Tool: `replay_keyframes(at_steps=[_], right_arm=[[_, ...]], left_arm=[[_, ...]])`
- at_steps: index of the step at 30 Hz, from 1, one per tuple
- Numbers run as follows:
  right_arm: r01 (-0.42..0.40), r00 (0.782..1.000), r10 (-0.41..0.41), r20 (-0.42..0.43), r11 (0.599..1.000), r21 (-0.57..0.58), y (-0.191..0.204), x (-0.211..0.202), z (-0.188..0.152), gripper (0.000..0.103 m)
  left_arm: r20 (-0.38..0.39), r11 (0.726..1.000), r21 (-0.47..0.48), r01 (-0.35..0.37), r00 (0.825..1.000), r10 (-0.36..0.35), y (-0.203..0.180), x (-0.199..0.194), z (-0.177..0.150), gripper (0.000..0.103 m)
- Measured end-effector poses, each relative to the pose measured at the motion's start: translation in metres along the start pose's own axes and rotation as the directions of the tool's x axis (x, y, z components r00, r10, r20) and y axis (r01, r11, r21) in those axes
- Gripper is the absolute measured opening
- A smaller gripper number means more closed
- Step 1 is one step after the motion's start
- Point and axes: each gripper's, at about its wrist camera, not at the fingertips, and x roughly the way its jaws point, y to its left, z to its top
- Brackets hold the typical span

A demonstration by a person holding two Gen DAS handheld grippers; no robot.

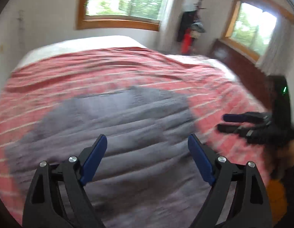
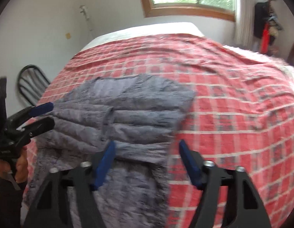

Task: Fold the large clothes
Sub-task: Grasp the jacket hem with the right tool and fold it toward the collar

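Grey quilted puffer jacket (image 2: 128, 110) lies spread flat on the red-and-white checked bedspread (image 2: 232, 104) of the bed, near its foot. Left tongs (image 1: 147, 142) hover over the jacket with jaws wide apart, gripping nothing. Right tongs (image 2: 147, 146) stand open above the jacket's right edge, pads apart from the fabric.

Home bedroom, bed (image 2: 242, 114) with checked cover, wood-framed windows (image 1: 126, 1)

Bed (image 2: 147, 29) covered by a red checked blanket (image 2: 232, 98); a grey quilted jacket (image 2: 128, 104) lies flat upon it.
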Motion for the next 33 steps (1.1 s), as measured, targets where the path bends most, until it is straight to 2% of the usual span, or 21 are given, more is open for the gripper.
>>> replay_keyframes(at_steps=[1, 6, 8, 12, 13, 14, 15, 16, 17, 18, 19, 22, 27, 33], right_arm=[[-0.042, 0.999, 0.042, -0.014, 0.999, 0.010, 0.005, 0.009, 0.002, 0.049], [-0.149, 0.988, 0.150, -0.049, 0.989, 0.017, 0.038, 0.054, 0.008, 0.049], [-0.157, 0.986, 0.158, -0.055, 0.987, 0.023, 0.043, 0.068, 0.011, 0.052], [-0.168, 0.984, 0.171, -0.058, 0.984, 0.059, 0.042, 0.093, 0.020, 0.075], [-0.174, 0.982, 0.178, -0.057, 0.983, 0.061, 0.041, 0.094, 0.020, 0.075], [-0.184, 0.980, 0.188, -0.070, 0.981, 0.055, 0.043, 0.099, 0.022, 0.072], [-0.194, 0.975, 0.198, -0.097, 0.980, 0.045, 0.046, 0.104, 0.022, 0.047], [-0.182, 0.976, 0.184, -0.114, 0.983, 0.027, 0.050, 0.108, 0.023, 0.029], [-0.163, 0.981, 0.163, -0.105, 0.987, 0.008, 0.052, 0.108, 0.023, 0.025], [-0.146, 0.985, 0.145, -0.093, 0.989, -0.009, 0.054, 0.105, 0.024, 0.014], [-0.149, 0.986, 0.147, -0.079, 0.989, -0.016, 0.056, 0.099, 0.026, 0.007], [-0.136, 0.991, 0.135, -0.016, 0.991, -0.021, 0.055, 0.076, 0.035, 0.005], [-0.041, 0.996, 0.042, 0.081, 0.999, -0.011, 0.038, 0.023, 0.059, 0.005], [0.056, 0.992, -0.063, 0.108, 0.996, 0.067, -0.006, 0.003, 0.063, 0.005]], left_arm=[[0.008, 0.999, -0.009, -0.053, 0.999, 0.053, 0.018, -0.010, -0.009, 0.087], [-0.003, 0.972, -0.121, -0.202, 0.979, 0.204, 0.103, -0.040, -0.045, 0.087], [-0.023, 0.953, -0.205, -0.221, 0.975, 0.221, 0.143, -0.046, -0.059, 0.087], [-0.047, 0.928, -0.300, -0.221, 0.975, 0.217, 0.189, -0.042, -0.073, 0.086], [-0.053, 0.927, -0.310, -0.211, 0.977, 0.205, 0.194, -0.038, -0.075, 0.086], [-0.056, 0.928, -0.312, -0.203, 0.979, 0.195, 0.196, -0.034, -0.077, 0.085], [-0.059, 0.931, -0.309, -0.196, 0.981, 0.187, 0.197, -0.030, -0.079, 0.085], [-0.063, 0.935, -0.300, -0.189, 0.982, 0.179, 0.195, -0.025, -0.080, 0.085], [-0.064, 0.938, -0.294, -0.181, 0.983, 0.170, 0.193, -0.021, -0.080, 0.084], [-0.064, 0.941, -0.290, -0.176, 0.984, 0.164, 0.191, -0.019, -0.081, 0.084], [-0.062, 0.942, -0.288, -0.173, 0.985, 0.162, 0.190, -0.017, -0.082, 0.084], [-0.051, 0.945, -0.287, -0.157, 0.988, 0.149, 0.181, -0.014, -0.074, 0.084], [0.008, 0.962, -0.252, -0.108, 0.994, 0.113, 0.154, -0.022, -0.045, 0.084], [0.058, 0.967, -0.253, -0.025, 0.997, 0.041, 0.138, -0.029, -0.025, 0.084]])
